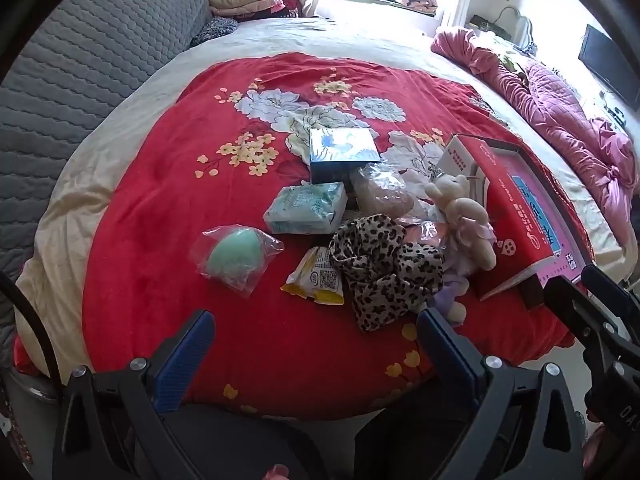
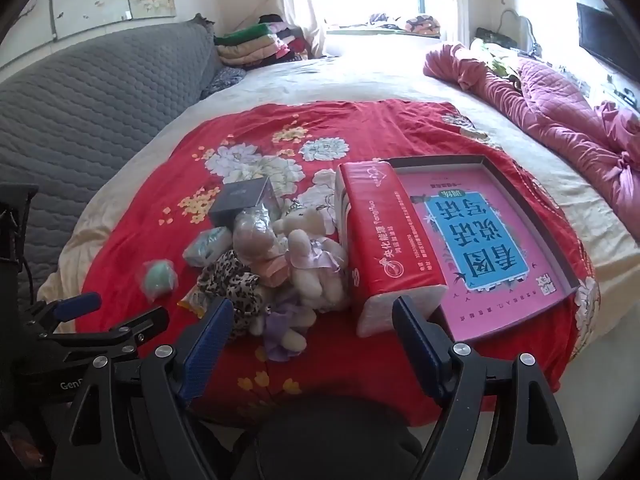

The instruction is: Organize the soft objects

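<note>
A heap of soft things lies on the red flowered blanket (image 1: 168, 184): a leopard-print cloth (image 1: 384, 268), a cream plush bear (image 1: 460, 216), a green sponge egg in a clear bag (image 1: 234, 258), a pale blue tissue pack (image 1: 306, 208), a bagged beige puff (image 1: 384, 192) and a yellow-white wet-wipe packet (image 1: 320, 280). A red tissue pack (image 2: 384, 236) leans on a pink-lined box lid (image 2: 492, 240). My left gripper (image 1: 316, 328) is open and empty, just short of the leopard cloth. My right gripper (image 2: 312, 316) is open and empty, near the bear (image 2: 312, 252) and the red pack's near end.
A blue patterned box (image 1: 342, 152) stands behind the heap. A pink quilt (image 2: 560, 108) is bunched at the right. A grey quilted headboard (image 1: 80, 80) runs along the left, with folded clothes (image 2: 260, 44) at the far end. The other gripper (image 1: 600, 320) shows at the right edge.
</note>
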Demonstrator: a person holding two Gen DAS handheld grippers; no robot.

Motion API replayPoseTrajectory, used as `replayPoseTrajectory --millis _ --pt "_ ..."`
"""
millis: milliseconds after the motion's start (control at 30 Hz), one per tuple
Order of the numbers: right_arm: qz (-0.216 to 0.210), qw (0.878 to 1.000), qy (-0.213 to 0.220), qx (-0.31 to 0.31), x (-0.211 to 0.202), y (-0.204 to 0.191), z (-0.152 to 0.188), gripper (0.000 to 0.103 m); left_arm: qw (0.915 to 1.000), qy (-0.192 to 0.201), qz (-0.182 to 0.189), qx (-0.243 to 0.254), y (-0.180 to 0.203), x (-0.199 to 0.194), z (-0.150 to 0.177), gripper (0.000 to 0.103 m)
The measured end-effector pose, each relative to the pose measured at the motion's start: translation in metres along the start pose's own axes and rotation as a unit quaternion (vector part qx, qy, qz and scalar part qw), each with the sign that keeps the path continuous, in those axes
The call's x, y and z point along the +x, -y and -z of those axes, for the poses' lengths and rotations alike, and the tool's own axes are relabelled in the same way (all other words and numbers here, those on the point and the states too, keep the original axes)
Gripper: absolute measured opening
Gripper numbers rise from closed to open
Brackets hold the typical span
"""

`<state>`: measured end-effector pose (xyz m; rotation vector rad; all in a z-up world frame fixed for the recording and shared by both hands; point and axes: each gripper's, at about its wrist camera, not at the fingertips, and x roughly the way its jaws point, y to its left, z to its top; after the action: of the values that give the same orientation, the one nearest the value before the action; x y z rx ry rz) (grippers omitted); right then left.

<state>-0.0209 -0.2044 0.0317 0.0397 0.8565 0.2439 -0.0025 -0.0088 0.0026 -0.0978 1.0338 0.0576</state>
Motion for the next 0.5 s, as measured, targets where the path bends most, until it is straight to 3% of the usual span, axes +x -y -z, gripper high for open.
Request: replayPoseTrajectory --millis 500 --pt "0.007 1.000 0.005 -0.004 -0.0038 -0.0024 0.0005 0.082 1.0000 0.002 0.001 0.000 0.0015 -0.0021 0.0026 0.102"
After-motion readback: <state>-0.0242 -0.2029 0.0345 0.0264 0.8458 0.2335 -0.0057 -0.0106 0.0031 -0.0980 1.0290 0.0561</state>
